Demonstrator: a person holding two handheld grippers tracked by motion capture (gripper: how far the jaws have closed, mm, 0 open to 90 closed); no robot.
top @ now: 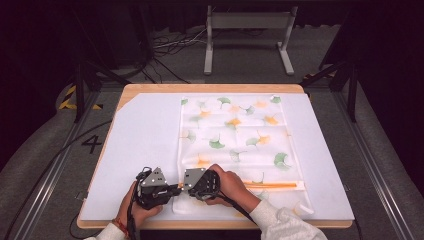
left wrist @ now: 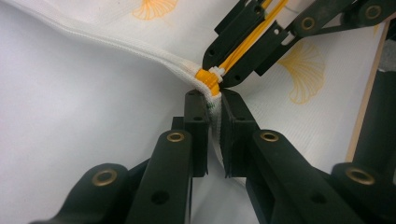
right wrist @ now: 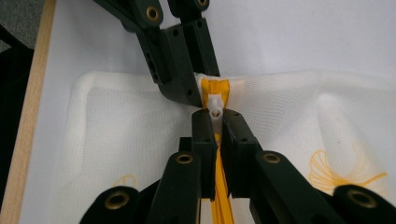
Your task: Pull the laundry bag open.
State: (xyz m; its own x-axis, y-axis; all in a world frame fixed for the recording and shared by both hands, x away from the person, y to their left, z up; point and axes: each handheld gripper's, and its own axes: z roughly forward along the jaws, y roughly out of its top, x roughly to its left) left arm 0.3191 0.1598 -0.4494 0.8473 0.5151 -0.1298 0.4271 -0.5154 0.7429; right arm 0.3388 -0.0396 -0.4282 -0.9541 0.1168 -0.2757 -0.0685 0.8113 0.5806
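The left claw is pinching the mesh bag's seamed end just beside the zipper stop, anchoring it. The right claw is clamping the white zipper pull. Next, probably sliding it rightward along the orange zipper; counter lying free beyond.
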